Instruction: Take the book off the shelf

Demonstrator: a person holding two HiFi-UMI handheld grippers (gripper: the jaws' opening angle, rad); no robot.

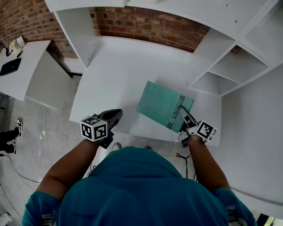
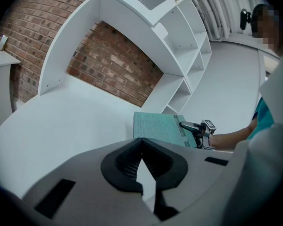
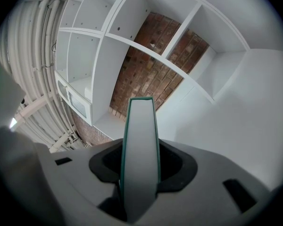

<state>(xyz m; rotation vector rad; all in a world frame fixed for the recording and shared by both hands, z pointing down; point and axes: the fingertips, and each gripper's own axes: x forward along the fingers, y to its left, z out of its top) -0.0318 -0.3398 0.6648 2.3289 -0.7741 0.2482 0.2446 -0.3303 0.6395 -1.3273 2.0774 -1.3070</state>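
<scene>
Now the right claw [image 1: 183, 111] clamps the teal book [image 1: 160, 102]; left claw [image 1: 117, 113] closed, empty.

Closed teal book [image 1: 162, 105], cover up, held roughly flat over the white desk [image 1: 118, 74], clear of the shelf [image 1: 236, 65]

No legible text anywhere, only tiny illegible print along one edge of the teal book [image 1: 161, 105].

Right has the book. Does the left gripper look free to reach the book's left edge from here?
Likely yes: only bare desk lies between the left gripper and the book, which the right gripper grips at its right side. The left jaws are together and empty, so they must open first.
</scene>
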